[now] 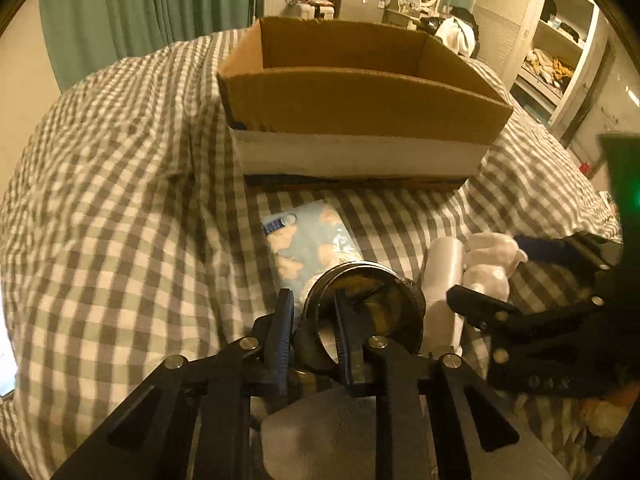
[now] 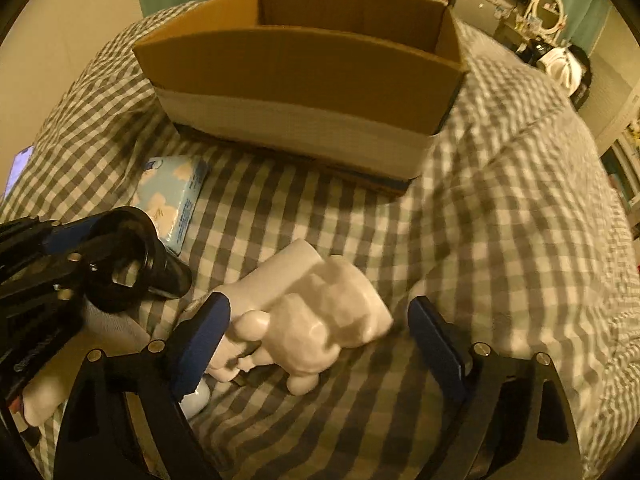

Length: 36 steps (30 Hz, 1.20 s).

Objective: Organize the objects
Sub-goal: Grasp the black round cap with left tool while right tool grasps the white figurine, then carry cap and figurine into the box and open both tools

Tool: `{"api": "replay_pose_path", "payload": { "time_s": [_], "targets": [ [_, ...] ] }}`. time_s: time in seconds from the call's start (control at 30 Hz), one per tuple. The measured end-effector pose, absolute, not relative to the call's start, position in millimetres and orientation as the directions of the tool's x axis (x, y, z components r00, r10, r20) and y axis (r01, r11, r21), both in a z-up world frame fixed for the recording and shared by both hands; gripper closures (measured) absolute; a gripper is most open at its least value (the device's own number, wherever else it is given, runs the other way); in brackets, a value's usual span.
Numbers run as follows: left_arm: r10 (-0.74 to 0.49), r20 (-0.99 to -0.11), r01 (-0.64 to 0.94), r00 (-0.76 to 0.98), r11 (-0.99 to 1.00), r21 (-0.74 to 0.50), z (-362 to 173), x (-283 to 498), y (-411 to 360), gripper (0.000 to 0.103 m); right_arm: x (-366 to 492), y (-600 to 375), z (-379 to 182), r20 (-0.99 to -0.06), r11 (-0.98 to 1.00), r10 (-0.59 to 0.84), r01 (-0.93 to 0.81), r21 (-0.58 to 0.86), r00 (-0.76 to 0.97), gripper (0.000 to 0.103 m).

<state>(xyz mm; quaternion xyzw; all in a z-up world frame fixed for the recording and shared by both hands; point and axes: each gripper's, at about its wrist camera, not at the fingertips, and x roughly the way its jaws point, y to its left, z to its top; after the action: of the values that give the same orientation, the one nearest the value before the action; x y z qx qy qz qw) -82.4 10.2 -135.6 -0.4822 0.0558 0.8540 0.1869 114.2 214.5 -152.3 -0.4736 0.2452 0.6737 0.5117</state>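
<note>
An open cardboard box (image 1: 352, 104) (image 2: 304, 76) stands on the checked bed ahead. My left gripper (image 1: 312, 312) is shut on the rim of a dark open jar (image 1: 372, 304), one finger inside and one outside; the jar (image 2: 120, 256) also shows at the left of the right wrist view. My right gripper (image 2: 320, 332) is open, its fingers either side of a white figurine (image 2: 320, 320) lying on the bed beside a white roll (image 2: 272, 276). In the left wrist view the figurine (image 1: 492, 252) and roll (image 1: 444, 264) lie right of the jar, with the right gripper (image 1: 488, 276) over them.
A blue patterned tissue pack (image 1: 308, 244) (image 2: 172, 196) lies on the bed in front of the box. White mesh fabric (image 1: 332, 432) lies under my left gripper. A phone (image 2: 20, 168) lies at the bed's left edge. Shelves and a desk stand beyond the bed.
</note>
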Motion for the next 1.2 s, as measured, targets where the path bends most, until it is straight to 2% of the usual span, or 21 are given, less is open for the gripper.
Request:
{"api": "replay_pose_path", "payload": {
  "time_s": [0.07,0.2,0.23,0.8,1.2],
  "targets": [
    [0.255,-0.841,-0.375,-0.477,-0.925,-0.068,-131.7,-84.6,7.2,0.084,116.5,218.3,-153.0,-0.896,-0.353,0.44,-0.928,-0.119,-0.052,0.024],
    [0.265,-0.84,-0.366,-0.474,-0.927,-0.086,-129.6,-80.9,3.4,0.085,118.0,216.2,-151.0,-0.891,-0.347,0.451,-0.93,-0.123,-0.051,0.033],
    [0.264,-0.839,-0.36,-0.476,-0.929,-0.088,-128.3,-79.1,1.8,0.085,119.7,214.9,-150.0,-0.888,-0.341,0.458,-0.931,-0.129,-0.044,0.044],
    [0.269,-0.78,-0.344,-0.565,-0.936,-0.074,-79.9,-52.0,-10.3,0.088,109.6,173.1,-85.8,-0.776,-0.352,0.622,-0.923,-0.157,-0.105,0.044],
    [0.288,-0.7,-0.33,-0.654,-0.941,-0.079,-9.2,-72.3,-11.2,0.088,89.8,165.5,-18.5,-0.683,-0.377,0.716,-0.905,-0.199,-0.148,0.044]
  ]
}}
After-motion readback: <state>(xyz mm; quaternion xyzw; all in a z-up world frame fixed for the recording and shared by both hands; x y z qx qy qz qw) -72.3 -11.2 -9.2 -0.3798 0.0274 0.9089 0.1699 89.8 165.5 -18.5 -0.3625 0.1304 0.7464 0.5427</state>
